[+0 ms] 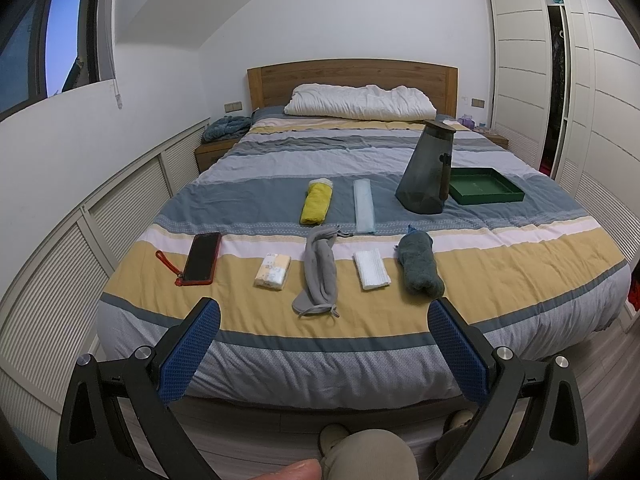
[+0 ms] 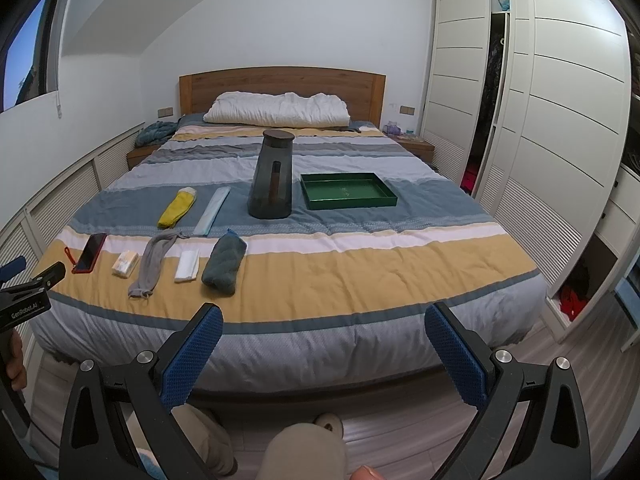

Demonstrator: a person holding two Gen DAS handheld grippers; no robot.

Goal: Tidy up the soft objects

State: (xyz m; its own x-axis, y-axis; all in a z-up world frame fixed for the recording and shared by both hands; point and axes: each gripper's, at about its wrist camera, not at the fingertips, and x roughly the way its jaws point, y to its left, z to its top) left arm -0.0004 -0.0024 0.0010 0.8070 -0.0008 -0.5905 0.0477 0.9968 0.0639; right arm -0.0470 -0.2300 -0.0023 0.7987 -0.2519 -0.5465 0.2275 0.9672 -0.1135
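Bed (image 1: 500,276): striped duvet carrying every item; both hand-held grippers hang off its foot end, touching nothing.
Left hand-held gripper (image 1: 324,316): jaws spread wide, blue pads (image 1: 192,352) bare, nothing between them; aimed at the front row.
Right hand-held gripper (image 2: 324,316): jaws equally wide apart, nothing held; aimed at bare duvet right of the items.
Front row, left to right: red-cased phone (image 1: 202,258), small tissue pack (image 1: 273,271), limp grey cloth pouch (image 1: 318,274), folded white cloth (image 1: 372,269), rolled dark green towel (image 1: 420,266); all lying flat, apart from one another.
Back row: rolled yellow towel (image 1: 317,202), with a long pale blue flat packet (image 1: 364,206) near on its right.
Jug (image 1: 428,168): dark smoky, lidded, upright, right of the blue packet.
Green tray (image 1: 490,196): just beside the jug on its right; whether they touch cannot be told.
Pillow (image 1: 360,100): white, against the wooden headboard (image 1: 352,72).
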